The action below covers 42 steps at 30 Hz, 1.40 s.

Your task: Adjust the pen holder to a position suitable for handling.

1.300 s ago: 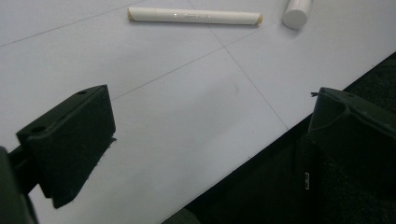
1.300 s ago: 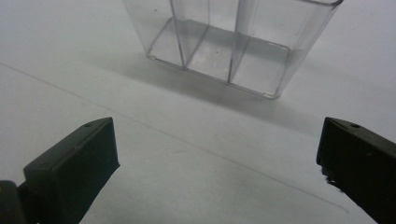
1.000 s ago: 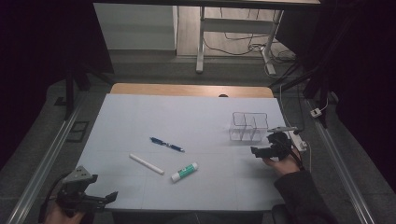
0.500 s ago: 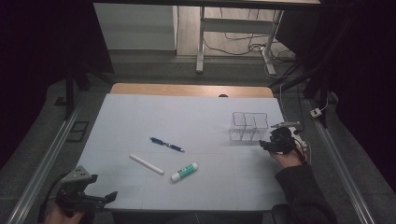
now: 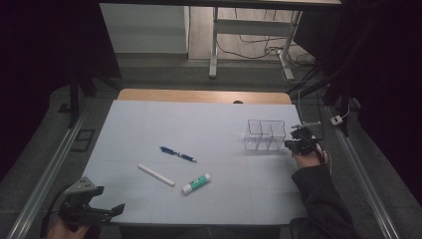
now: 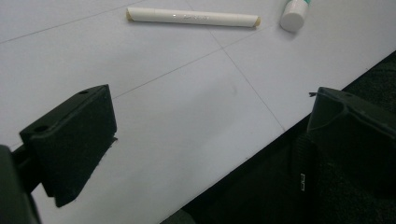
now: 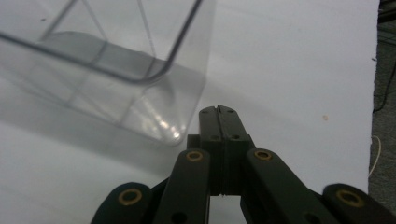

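**Right gripper pressed shut beside the clear organizer**

While the left gripper [image 5: 107,211] sits at the lower left of the high view, over the near corner of the white table mat [image 5: 209,124], its jaws stand spread with nothing between them. Left gripper view: two black jaws wide apart at the lower left and right of the frame, bare mat and the mat's edge between them. White marker [image 6: 192,17] lies along the top of that frame, well beyond the jaws. Cap end of the glue stick [image 6: 294,14] pokes in at the upper right, just past the marker's tip.

Right gripper [image 5: 291,144] at the right of centre in the high view, held by a hand in a dark sleeve [image 5: 318,191]. Its jaws have just been closing and now sit pressed together, nothing caught between them. Right gripper view [image 7: 218,112]: closed tips low in the middle of the frame, just beside the lower corner of the clear organizer [image 7: 116,70], which takes the upper left. Cannot tell whether tips and wall touch.

High view, clear organizer [image 5: 265,134] stands upright on the mat, right of centre, immediately left of the right gripper. Blue pen [image 5: 177,154] lies near mid-frame, slanted. White marker [image 5: 156,175] below it and to the left. Glue stick [image 5: 196,183] just right of the marker, the two apart. All three well apart from the organizer.
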Tool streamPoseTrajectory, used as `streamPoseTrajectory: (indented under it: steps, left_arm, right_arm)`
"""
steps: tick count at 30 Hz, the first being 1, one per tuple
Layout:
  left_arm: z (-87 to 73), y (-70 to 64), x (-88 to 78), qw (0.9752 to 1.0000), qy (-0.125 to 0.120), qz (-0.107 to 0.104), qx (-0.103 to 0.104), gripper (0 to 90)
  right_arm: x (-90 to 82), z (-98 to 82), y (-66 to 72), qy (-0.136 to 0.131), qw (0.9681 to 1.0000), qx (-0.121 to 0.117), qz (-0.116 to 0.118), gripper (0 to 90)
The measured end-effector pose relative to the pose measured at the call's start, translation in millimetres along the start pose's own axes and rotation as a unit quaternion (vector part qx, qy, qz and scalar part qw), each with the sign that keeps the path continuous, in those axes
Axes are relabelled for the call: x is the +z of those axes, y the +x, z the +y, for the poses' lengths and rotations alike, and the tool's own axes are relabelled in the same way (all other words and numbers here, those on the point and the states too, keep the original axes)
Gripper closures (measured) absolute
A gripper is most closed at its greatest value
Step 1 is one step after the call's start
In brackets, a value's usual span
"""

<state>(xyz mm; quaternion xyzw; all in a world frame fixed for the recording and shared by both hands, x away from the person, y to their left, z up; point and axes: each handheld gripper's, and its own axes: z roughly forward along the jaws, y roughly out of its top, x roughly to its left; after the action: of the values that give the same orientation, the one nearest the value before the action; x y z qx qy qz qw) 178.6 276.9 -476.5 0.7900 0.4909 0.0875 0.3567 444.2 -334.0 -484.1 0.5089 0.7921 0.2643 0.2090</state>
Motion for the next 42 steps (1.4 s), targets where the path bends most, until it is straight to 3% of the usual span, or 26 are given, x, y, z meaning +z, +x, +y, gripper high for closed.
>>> streamPoseTrajectory:
  steps: [5, 18, 26, 42]
  left_arm:
    - [-0.1, 1.1, -0.1, 1.0, 0.001, -0.001, -0.003, 1.8]
    - [0.1, 2.7, 0.1, 1.0, 0.002, -0.003, -0.008, 2.3]
    - [0.2, 3.5, 0.5, 0.9999, 0.003, -0.005, -0.014, 2.5]
    - [0.2, 4.0, 0.5, 0.9998, 0.004, -0.004, -0.017, 2.6]
  right_arm:
    - [10.0, 5.4, -5.5, -0.005, 0.9998, 0.012, 0.015, 89.9]
    - [12.9, 10.8, 8.9, -0.01, 0.9994, 0.001, 0.033, 90.0]
    - [17.5, 19.2, 26.0, -0.019, 0.999, -0.005, 0.041, 89.9]
    - [30.4, 37.5, 75.3, -0.016, 0.9964, -0.047, 0.068, 90.0]
